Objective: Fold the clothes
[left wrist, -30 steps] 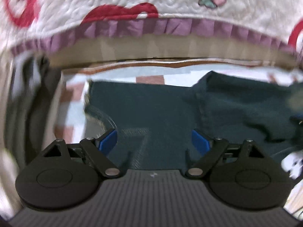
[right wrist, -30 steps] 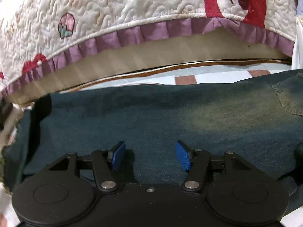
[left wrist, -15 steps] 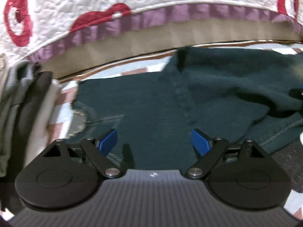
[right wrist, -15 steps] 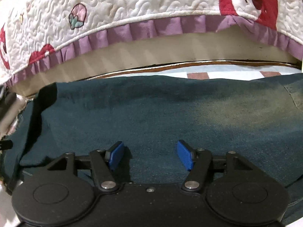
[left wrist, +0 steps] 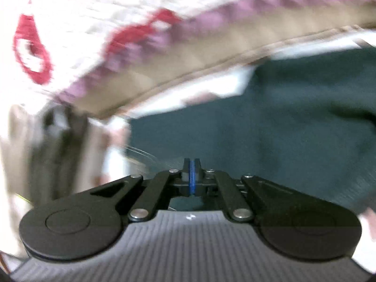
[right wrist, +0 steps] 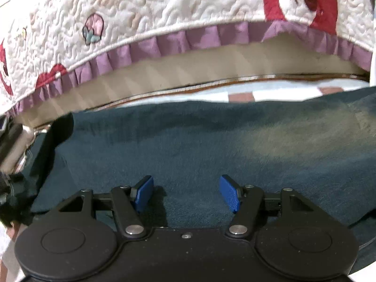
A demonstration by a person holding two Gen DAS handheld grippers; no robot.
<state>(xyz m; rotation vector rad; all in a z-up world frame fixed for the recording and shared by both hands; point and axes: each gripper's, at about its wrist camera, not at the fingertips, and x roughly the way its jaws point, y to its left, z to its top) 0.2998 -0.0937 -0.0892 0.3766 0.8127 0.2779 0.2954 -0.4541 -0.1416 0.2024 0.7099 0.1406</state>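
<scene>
Dark blue-green jeans lie spread on a checked sheet in front of a mattress edge. In the right wrist view my right gripper hovers low over the denim, open, with bare cloth under the gap and nothing between its blue pads. The left wrist view is blurred by motion. There my left gripper sits over the left end of the jeans, its jaws closing until pad meets pad. No cloth shows between them.
A quilted white cover with red bears and a purple frill hangs over the beige mattress side just behind the jeans. A heap of grey and pale clothes stands at the left in the left wrist view.
My left gripper went from wide open to shut while swinging left and rolling, so the jeans slid right in its view. The right gripper barely moved and stayed open.
</scene>
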